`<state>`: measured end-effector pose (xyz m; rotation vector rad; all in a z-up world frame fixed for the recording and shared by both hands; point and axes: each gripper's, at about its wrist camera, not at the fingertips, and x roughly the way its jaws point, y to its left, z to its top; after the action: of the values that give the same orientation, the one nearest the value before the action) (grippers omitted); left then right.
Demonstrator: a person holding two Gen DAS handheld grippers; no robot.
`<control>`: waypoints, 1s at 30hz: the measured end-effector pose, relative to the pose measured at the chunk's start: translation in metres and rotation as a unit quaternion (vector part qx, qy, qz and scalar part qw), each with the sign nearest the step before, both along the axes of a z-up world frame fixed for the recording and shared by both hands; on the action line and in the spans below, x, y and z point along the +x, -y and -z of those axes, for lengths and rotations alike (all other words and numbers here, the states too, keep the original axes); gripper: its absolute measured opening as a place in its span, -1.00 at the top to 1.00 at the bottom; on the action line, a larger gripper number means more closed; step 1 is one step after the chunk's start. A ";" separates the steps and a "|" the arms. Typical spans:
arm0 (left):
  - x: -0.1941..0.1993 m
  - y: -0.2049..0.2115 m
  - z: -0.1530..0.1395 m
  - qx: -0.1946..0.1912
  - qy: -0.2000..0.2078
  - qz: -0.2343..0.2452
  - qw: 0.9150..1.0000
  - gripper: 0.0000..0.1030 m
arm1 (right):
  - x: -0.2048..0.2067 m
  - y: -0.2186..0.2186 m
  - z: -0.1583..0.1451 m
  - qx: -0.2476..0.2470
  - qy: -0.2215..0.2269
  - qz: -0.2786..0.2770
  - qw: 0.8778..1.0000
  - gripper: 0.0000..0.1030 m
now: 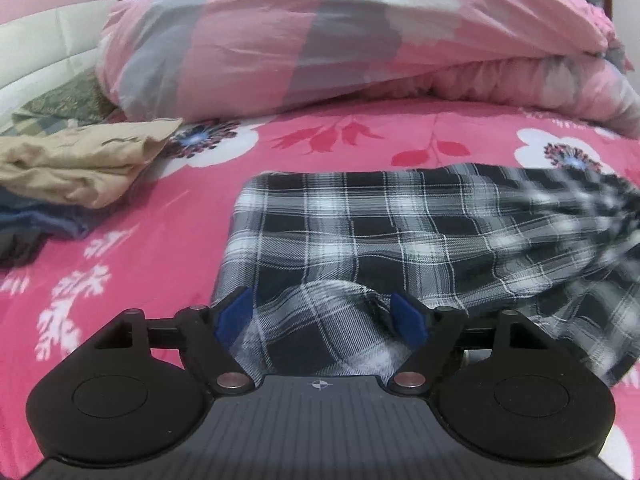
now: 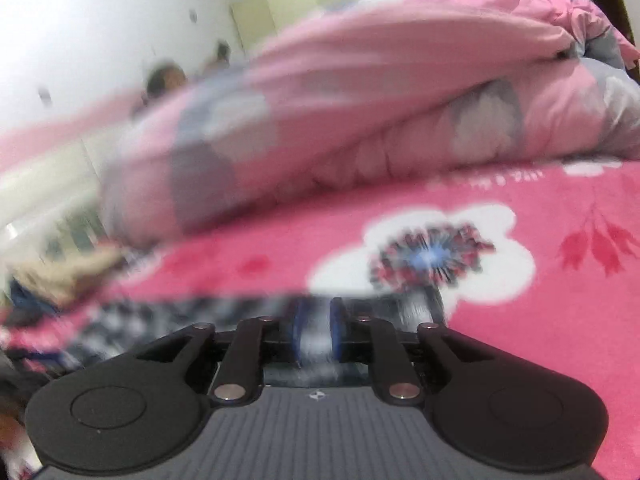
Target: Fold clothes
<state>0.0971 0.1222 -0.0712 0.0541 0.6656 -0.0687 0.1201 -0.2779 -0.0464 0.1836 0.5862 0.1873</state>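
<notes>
Garment: a black-and-white plaid cloth garment (image 1: 380,232) is laid partly folded on the pink floral bedsheet (image 1: 160,248), centre to right of the left wrist view.
Left gripper (image 1: 324,316): jaws are spread wide; a plaid fold lies between the blue pads (image 1: 234,318), not pinched.
Right gripper (image 2: 316,332): jaws are set narrow, clamped on blurred plaid cloth.
Done: a folded beige garment (image 1: 80,160) is stacked at the left edge.
Left: the final fold and stacking are judged outstanding.
Background: a pink-and-grey quilt (image 1: 340,32) is heaped in the upper frame.
</notes>
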 end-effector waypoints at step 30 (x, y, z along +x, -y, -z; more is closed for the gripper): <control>-0.014 -0.067 0.012 -0.115 0.097 -0.038 0.988 0.45 | -0.005 -0.173 -0.051 -0.096 0.036 -0.153 0.983 0.44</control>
<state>0.0835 0.1897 -0.0828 -0.1855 0.4616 -0.0655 0.1148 -0.1044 0.0044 -0.1017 0.5543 0.4325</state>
